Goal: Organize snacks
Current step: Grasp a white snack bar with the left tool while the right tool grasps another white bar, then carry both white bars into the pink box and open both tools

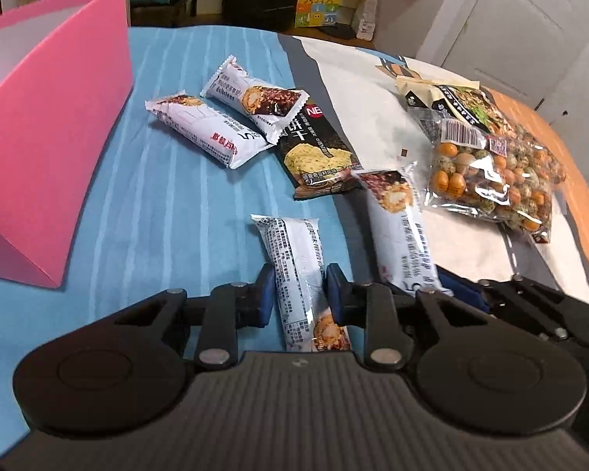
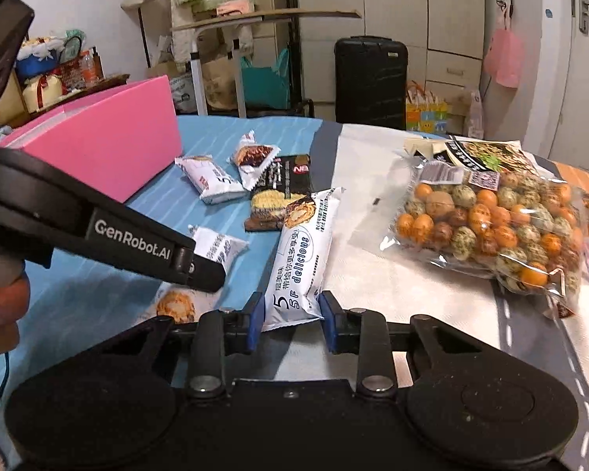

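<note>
A pink box (image 1: 39, 149) stands at the left; it also shows in the right wrist view (image 2: 110, 153). Several white snack bars lie on the blue cloth. My left gripper (image 1: 299, 294) is shut on one white snack bar (image 1: 294, 267), which lies flat between its blue pads. My right gripper (image 2: 290, 320) is shut on the end of another white snack bar (image 2: 304, 251), also seen from the left wrist (image 1: 400, 227). Two more white bars (image 1: 200, 129) and a black cracker pack (image 1: 318, 153) lie further back.
A clear bag of orange and green coated nuts (image 2: 491, 227) lies on the white cloth at the right, with a dark-labelled bag (image 2: 487, 157) behind it. The left gripper's body (image 2: 98, 223) crosses the right wrist view. A suitcase (image 2: 371, 78) and furniture stand beyond the table.
</note>
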### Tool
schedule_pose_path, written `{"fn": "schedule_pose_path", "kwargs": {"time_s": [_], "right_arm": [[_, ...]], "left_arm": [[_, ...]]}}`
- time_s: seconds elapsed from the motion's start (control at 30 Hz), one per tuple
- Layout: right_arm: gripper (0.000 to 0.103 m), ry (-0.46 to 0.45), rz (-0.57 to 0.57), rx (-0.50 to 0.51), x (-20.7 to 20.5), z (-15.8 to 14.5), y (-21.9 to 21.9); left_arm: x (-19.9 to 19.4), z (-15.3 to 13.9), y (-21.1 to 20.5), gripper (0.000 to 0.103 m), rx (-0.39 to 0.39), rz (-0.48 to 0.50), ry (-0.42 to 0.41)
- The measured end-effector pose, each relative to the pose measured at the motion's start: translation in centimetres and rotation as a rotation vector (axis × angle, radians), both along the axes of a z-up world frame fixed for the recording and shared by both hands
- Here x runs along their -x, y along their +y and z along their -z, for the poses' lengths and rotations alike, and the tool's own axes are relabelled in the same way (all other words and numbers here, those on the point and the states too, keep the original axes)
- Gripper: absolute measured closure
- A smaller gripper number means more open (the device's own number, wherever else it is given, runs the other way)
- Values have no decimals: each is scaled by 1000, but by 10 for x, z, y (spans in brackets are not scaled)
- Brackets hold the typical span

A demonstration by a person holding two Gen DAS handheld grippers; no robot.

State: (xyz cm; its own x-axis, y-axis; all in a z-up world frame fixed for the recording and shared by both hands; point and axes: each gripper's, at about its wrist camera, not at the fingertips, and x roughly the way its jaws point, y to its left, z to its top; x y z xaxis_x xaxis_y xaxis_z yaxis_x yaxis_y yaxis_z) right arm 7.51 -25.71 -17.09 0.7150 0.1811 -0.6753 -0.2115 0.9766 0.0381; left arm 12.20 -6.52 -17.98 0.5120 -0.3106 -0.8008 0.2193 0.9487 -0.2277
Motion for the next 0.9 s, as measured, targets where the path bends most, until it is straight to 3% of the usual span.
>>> {"fn": "schedule_pose_path", "kwargs": {"time_s": [0.33, 0.5, 0.7, 0.9], "right_arm": [[69, 72, 36, 6, 12, -9, 0], [69, 102, 41, -59, 16, -18, -3], [69, 196, 57, -37, 15, -25, 1], [69, 225, 35, -58, 20, -39, 5]], "left_arm": [[12, -12, -1, 79, -111, 32, -38], [15, -19, 4, 79, -102, 39, -27], [23, -30, 10, 79, -88, 51, -24], [36, -44, 16, 79, -78, 72, -21]]}}
